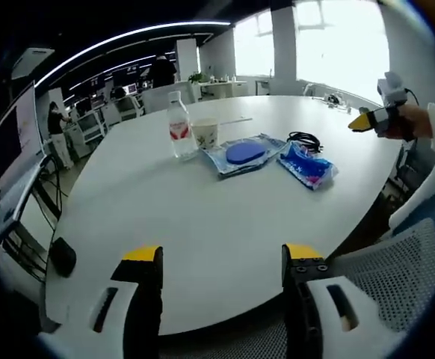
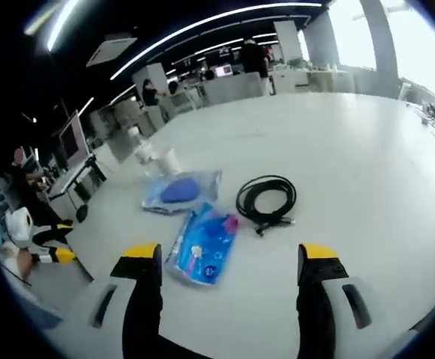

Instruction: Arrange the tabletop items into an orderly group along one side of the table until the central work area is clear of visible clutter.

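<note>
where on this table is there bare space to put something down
Bare white table lies between the left hand-held gripper and the items, and beyond the coiled black cable toward the windows. It is crowded mid-table: water bottle, paper cup, clear bag with a blue disc and blue packet sit close together.

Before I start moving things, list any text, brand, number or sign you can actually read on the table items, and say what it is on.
No text is readable in either view.
Water bottle: red label, print too small to read.
Paper cup: faint markings, blurred.
Blue printed pouch: coloured graphics, wording too blurred to read.
Clear bag with a blue disc: no legible print.
Black coiled cable: no markings visible.
</note>
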Demonstrator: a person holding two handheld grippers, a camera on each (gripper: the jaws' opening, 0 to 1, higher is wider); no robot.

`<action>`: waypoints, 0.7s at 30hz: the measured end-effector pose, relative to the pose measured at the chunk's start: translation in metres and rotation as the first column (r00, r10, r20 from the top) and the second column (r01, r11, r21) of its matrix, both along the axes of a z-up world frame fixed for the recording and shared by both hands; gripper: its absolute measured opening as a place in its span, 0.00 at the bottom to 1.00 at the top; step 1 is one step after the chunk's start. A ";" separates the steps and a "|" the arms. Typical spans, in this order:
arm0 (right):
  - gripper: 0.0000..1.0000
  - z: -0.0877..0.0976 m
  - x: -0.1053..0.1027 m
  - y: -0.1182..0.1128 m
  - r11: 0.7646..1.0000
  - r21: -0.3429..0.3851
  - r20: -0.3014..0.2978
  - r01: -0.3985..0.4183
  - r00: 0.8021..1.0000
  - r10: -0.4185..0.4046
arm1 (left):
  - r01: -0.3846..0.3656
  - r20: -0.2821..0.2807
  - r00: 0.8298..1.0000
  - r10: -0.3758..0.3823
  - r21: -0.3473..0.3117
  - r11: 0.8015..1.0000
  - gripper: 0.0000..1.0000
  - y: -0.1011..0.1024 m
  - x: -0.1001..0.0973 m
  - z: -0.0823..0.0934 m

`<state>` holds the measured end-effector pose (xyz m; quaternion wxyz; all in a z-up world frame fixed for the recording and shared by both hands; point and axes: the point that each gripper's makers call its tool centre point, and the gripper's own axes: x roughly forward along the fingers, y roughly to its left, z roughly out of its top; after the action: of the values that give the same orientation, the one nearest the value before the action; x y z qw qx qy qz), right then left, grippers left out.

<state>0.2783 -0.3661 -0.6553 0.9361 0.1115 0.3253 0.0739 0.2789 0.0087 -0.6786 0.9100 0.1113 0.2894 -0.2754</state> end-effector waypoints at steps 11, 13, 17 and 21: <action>0.72 -0.010 -0.002 -0.016 0.996 -0.026 -0.046 -0.085 0.995 0.084 | 0.001 -0.016 1.000 -0.002 -0.027 1.000 0.71 -0.005 -0.001 -0.001; 0.71 -0.009 -0.001 -0.022 0.991 -0.060 -0.059 -0.121 0.991 0.118 | 0.041 -0.044 0.998 -0.043 -0.044 0.998 0.73 -0.017 -0.007 -0.003; 0.69 -0.004 0.003 -0.035 0.985 -0.068 -0.053 -0.157 0.987 0.154 | 0.000 -0.085 0.996 -0.007 -0.087 0.996 0.73 -0.028 -0.007 0.001; 0.69 -0.008 0.006 -0.049 0.977 -0.073 -0.067 -0.201 0.978 0.197 | -0.214 -0.080 0.977 0.200 -0.284 0.935 0.75 -0.043 0.007 0.029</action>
<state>0.2844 -0.4150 -0.6632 0.9176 0.0431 0.3651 0.1509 0.2854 -0.0344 -0.6501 0.9329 -0.0616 0.2782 -0.2202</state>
